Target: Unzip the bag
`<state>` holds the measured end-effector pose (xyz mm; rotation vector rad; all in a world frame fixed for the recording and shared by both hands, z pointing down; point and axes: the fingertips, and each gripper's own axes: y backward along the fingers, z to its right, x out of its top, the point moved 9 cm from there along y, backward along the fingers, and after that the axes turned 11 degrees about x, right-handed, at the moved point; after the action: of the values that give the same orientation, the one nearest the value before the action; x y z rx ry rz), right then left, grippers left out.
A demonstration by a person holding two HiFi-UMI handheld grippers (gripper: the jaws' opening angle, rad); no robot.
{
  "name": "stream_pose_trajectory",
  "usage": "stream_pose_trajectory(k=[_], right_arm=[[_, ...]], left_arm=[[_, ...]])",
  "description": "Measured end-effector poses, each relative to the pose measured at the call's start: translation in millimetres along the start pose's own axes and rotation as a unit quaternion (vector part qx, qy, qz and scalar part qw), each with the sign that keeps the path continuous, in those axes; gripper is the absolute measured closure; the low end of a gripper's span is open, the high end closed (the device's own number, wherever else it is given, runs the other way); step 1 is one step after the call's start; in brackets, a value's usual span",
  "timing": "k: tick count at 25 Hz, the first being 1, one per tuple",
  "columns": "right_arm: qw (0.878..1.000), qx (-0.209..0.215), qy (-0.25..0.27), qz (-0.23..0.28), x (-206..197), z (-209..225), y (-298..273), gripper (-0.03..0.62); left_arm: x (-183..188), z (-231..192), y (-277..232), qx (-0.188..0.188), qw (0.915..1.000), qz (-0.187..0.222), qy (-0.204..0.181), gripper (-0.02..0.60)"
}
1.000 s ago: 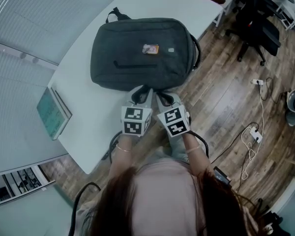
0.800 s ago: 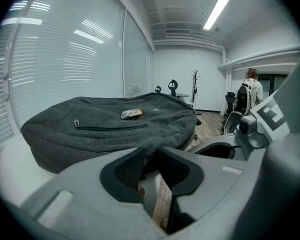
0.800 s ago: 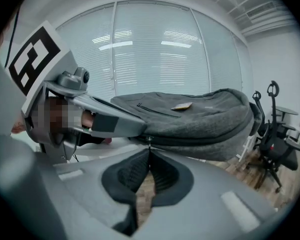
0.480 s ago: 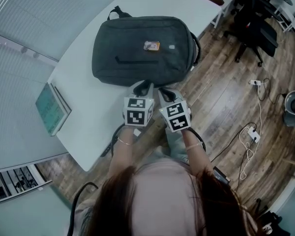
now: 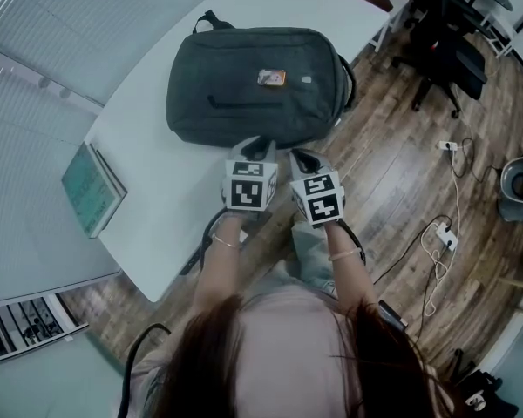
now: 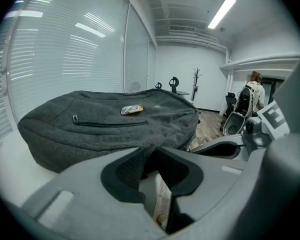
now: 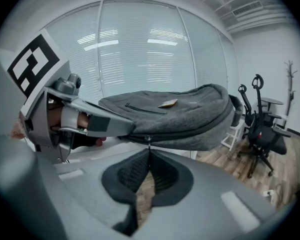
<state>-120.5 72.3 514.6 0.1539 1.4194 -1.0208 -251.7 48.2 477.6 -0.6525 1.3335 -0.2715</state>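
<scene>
White table (image 5: 157,198), with a dark grey fabric backpack (image 5: 253,85) lying flat across its middle, one long side at the table edge nearest the person; a teal book (image 5: 91,190) lies well apart from it, toward the table's left edge. Left gripper (image 6: 151,148) is clamped on a fold of the backpack's near edge, its jaws just been closing with that fabric between them. Right gripper (image 7: 149,151), just beside the left, is pinched tight on the small metal zipper pull (image 7: 149,143) hanging from the side zip, which looks closed where visible.
</scene>
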Motion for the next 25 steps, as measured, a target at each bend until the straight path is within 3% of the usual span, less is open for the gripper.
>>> stream_pose_trajectory(k=[11,25], right_arm=[[1.000,-0.021,0.002,-0.004,3,13,9,0.589],[1.000,0.008,0.015,-0.015,5,55,30,0.589]], left_arm=[[2,-1,0,-0.003,1.0000,-0.004,0.005,0.497],[6,2,-1,0.016,0.9997,-0.014,0.014,0.500]])
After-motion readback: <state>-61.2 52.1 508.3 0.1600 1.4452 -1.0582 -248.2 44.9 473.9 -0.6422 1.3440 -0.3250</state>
